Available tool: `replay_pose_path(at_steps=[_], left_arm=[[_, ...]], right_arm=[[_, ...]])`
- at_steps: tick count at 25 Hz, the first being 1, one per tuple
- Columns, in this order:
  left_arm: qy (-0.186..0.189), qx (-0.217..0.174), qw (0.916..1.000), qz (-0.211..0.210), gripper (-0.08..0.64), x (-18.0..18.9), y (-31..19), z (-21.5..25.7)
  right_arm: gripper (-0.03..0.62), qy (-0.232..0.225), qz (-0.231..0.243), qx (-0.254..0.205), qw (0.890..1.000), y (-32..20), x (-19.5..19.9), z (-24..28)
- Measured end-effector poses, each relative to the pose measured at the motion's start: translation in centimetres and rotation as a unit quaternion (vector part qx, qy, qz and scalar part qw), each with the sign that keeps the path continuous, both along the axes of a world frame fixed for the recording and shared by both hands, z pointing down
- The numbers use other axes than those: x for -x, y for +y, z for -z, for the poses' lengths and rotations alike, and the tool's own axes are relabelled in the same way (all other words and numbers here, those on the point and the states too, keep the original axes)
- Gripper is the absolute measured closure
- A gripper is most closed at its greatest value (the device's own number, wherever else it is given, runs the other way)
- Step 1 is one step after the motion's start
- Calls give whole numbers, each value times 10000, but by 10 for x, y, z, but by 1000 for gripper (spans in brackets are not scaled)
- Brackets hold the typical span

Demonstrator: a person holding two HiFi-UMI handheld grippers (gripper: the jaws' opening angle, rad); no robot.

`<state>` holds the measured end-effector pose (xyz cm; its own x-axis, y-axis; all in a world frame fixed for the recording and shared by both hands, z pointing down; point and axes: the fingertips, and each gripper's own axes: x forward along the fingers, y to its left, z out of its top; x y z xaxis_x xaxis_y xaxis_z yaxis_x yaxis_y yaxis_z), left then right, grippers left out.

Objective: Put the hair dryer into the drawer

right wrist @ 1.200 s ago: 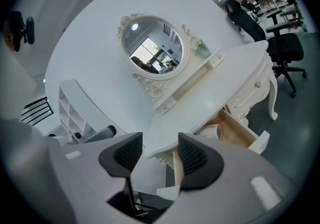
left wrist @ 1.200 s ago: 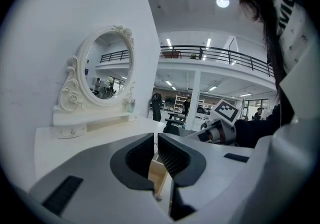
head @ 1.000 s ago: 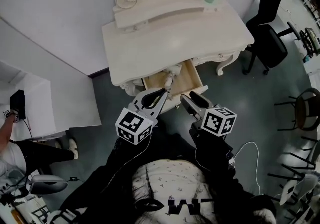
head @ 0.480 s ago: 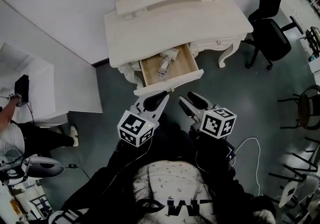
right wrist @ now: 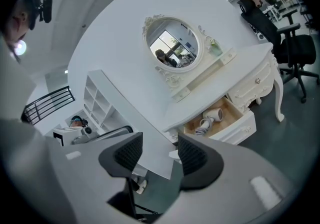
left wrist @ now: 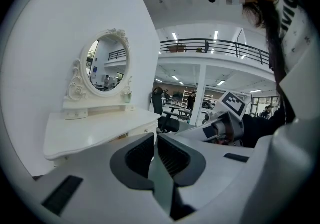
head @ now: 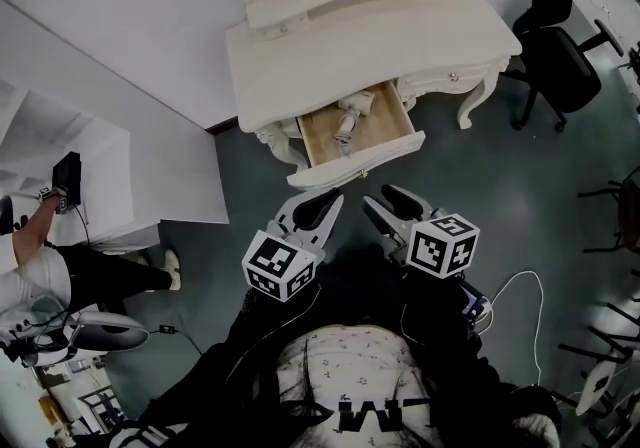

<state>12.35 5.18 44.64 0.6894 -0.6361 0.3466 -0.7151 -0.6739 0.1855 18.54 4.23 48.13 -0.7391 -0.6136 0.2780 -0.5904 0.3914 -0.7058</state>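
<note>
- Left gripper (left wrist: 155,148): jaws nearly together, only narrow slit between pads, nothing held.
- Right gripper (right wrist: 155,150): jaws apart, nothing between.
- Hair dryer (head: 350,116): white, lying inside open wooden drawer (head: 357,164), ahead of both jaws, apart from them; in right gripper view, up and beyond right-hand jaw.
- Drawer pulled out from white dressing table (head: 370,36); drawer front is nearest part to jaw tips, not touching.
- Oval mirror (right wrist: 172,50) at table back, far beyond jaws.

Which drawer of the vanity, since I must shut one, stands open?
The middle drawer, pulled out with the hair dryer lying inside; the drawer to its right sits flush and shut.
</note>
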Motion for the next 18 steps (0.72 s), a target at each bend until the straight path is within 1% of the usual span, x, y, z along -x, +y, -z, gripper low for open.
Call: replay_pose_path(at_steps=[5, 10, 17, 18], left_arm=[[-28, 25, 10000, -5, 557, 15, 11, -3], [64, 35, 9998, 186, 557, 55, 28, -5], [233, -28, 9994, 271, 557, 112, 64, -3], [267, -49, 9993, 268, 557, 118, 70, -3]], right_arm=[[360, -12, 80, -56, 10000, 3, 18, 2], [362, 105, 179, -110, 9997, 18, 54, 5], [365, 181, 229, -143, 9995, 64, 107, 10], [388, 205, 219, -167, 9994, 71, 113, 11]])
